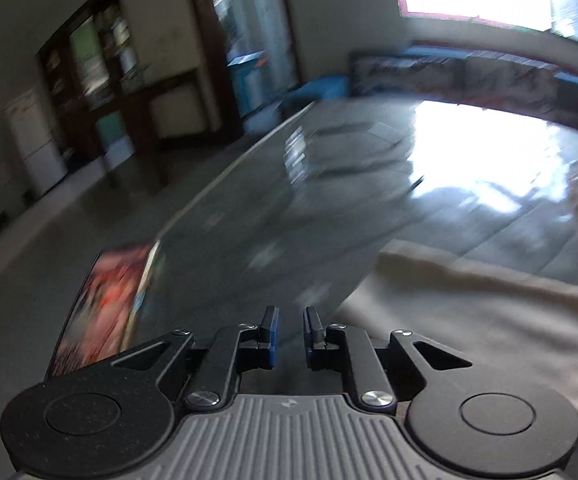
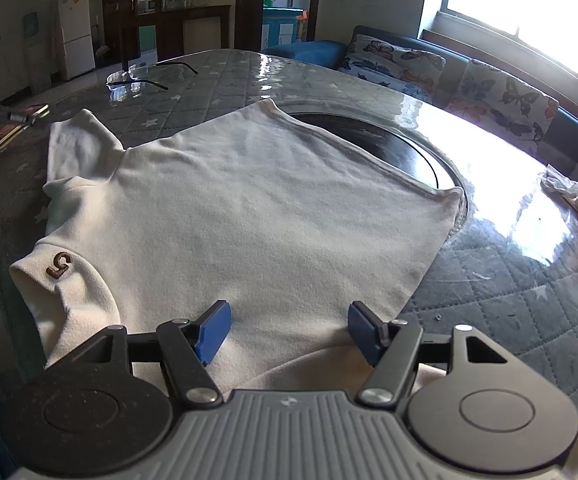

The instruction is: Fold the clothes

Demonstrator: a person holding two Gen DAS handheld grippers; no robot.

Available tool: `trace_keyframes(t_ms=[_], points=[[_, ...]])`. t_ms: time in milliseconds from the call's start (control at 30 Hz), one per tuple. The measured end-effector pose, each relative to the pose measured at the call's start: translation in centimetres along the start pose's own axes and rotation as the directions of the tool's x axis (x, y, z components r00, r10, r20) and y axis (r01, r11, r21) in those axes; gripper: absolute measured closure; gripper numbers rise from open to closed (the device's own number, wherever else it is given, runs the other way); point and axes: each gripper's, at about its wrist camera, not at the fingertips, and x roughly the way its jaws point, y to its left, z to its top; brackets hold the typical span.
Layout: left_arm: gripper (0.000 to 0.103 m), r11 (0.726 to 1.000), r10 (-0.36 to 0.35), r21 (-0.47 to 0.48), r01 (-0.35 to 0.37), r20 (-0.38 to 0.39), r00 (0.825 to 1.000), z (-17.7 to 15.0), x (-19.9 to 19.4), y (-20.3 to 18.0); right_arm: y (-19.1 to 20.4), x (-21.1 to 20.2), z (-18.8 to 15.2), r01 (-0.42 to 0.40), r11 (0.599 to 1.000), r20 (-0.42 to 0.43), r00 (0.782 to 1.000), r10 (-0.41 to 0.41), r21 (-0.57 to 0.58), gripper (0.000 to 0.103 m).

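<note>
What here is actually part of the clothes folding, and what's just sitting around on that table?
Part of the job:
- white shirt
- right gripper, open over it
- left gripper, nearly shut, nothing visible in it

Just lying about:
- eyeglasses
- books at the table's edge
- table

Bright window (glare), butterfly-cushioned sofa

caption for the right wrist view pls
Open right gripper poised over a cream top spread on the quilted table.

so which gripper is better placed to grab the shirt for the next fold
Right. The right gripper is open directly over the cream shirt, near its closest edge. The left gripper is nearly shut, empty, with the shirt off to its side.
</note>
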Motion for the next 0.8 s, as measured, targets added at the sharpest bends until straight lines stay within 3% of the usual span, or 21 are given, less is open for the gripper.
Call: trace_keyframes(t_ms=[100, 200, 367, 633, 800], points=[[0.088, 0.999, -0.047, -0.015, 0.047, 0.018, 0.999, -0.3, -1.0, -0.2, 0.1, 0.0, 0.1, 0.004, 1.000, -0.004, 1.000, -0.004, -0.011, 0.036], [0.088, 0.992, -0.124, 0.022, 0.123, 0.049, 0.991, 0.2, -1.9, -1.9, 0.1, 0.0, 0.1, 0.006, 1.000, -0.006, 1.000, -0.006, -0.008, 0.034], [0.087, 0.975, -0.208, 0.086, 0.204, 0.033, 0.978, 1.3, -0.9, -5.2, 0.3, 0.0, 0.0, 0.013, 1.000, -0.005, 1.000, -0.013, -0.005, 0.033], [0.086, 0.965, -0.153, 0.223, 0.137, 0.055, 0.987, 3.2, 2.3, -7.9, 0.1, 0.1, -0.1, 0.015, 1.000, -0.004, 1.000, -0.015, 0.004, 0.030], [0.087, 0.944, -0.127, 0.316, 0.095, 0.085, 0.988, 4.0, 4.1, -9.0, 0.0, 0.1, -0.1, 0.017, 1.000, -0.007, 1.000, -0.017, -0.001, 0.027]])
